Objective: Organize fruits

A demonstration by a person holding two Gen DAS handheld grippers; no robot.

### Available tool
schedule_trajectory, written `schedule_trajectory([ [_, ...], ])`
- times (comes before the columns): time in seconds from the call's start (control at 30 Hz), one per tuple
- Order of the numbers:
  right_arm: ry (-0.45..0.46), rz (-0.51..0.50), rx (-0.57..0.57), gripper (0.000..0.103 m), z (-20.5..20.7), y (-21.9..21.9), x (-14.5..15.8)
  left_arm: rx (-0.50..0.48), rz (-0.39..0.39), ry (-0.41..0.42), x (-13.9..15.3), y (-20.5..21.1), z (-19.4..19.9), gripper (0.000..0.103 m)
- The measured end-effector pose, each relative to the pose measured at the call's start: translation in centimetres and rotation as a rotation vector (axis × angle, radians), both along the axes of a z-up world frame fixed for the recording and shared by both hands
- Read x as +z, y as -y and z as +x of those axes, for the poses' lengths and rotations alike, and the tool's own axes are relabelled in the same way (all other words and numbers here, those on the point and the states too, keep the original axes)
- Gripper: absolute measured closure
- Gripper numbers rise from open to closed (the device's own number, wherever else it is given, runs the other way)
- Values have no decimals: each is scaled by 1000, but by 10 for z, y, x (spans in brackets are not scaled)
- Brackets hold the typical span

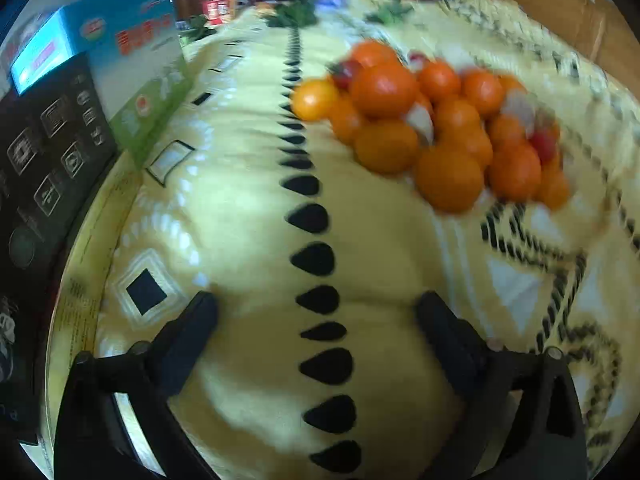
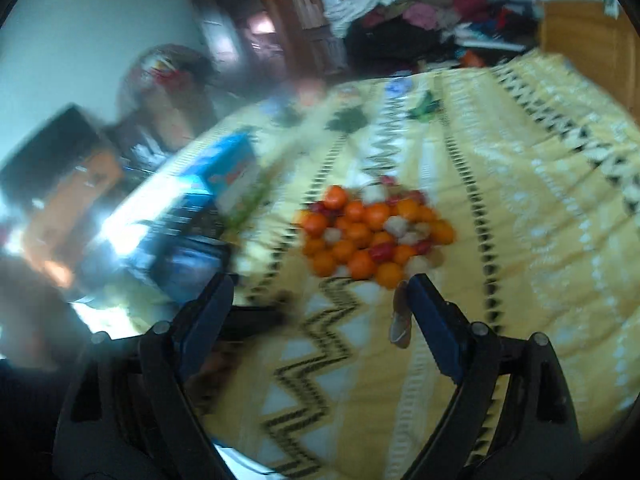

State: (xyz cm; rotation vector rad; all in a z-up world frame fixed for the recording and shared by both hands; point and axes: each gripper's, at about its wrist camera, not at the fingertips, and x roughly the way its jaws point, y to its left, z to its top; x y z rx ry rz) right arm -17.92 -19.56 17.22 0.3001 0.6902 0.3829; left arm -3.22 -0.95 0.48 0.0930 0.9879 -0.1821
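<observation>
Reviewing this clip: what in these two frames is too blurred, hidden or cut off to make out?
- Fruit pile, left wrist view: motion blur; the pale and red pieces among the orange ones cannot be identified.
- Blue box, right wrist view: print smeared by blur.
- Small brown object beside the right hand-held gripper: partly hidden by its finger, unidentifiable.
- Box lettering, left wrist view: too blurred to read.

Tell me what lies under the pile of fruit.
The pile of fruit rests on a yellow patterned blanket, with white and red pieces mixed among the orange ones. What lies at the bottom of the heap, and the cloth beneath it, is hidden.
</observation>
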Motion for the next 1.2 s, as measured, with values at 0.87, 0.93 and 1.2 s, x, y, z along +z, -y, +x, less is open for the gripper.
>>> schedule_trajectory([
  [0.87, -168, 1124, 409, 0, -9, -27, 5, 5, -9, 69, -4, 0, -9, 0],
  [0.93, -175, 1131, 414, 0, -9, -27, 3, 5, -9, 69, -4, 0, -10, 0],
  [1.2, -120, 1168, 409, 0, -27, 1, 7, 7, -10, 70, -4, 0, -10, 0],
])
